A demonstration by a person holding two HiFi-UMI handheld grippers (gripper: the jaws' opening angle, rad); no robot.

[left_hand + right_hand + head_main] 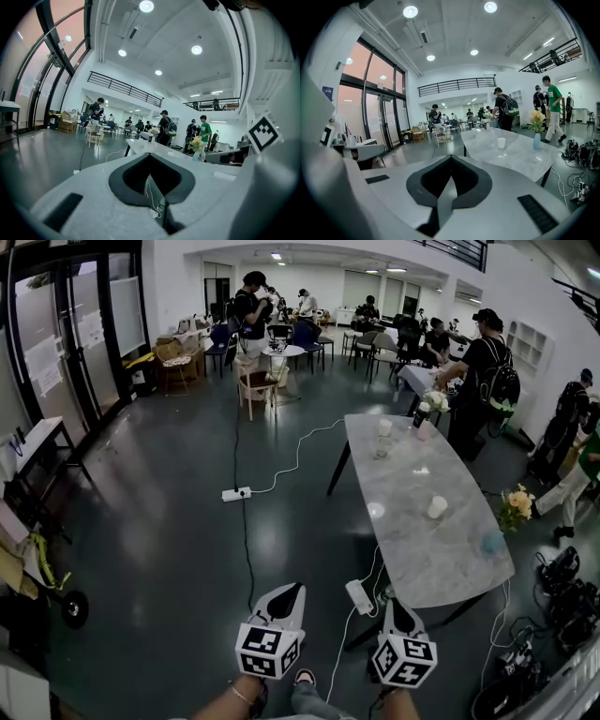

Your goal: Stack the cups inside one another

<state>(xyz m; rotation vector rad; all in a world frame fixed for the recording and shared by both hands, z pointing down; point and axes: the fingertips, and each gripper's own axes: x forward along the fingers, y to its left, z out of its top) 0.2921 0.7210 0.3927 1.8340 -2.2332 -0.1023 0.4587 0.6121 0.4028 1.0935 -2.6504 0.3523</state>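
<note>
A white cup stands on the marble table, right of its middle. Several more cups are grouped near its far end, and a pale round item that I cannot identify lies near the left edge. My left gripper and right gripper hang side by side over the floor, short of the table's near end. Both are shut and hold nothing. In the right gripper view the shut tips point at the table and the white cup. In the left gripper view the tips also meet.
A blue vase with flowers stands at the table's right edge. A power strip and cables lie on the dark floor, and a second strip lies by the table's near corner. People stand beyond the table, with equipment to the right.
</note>
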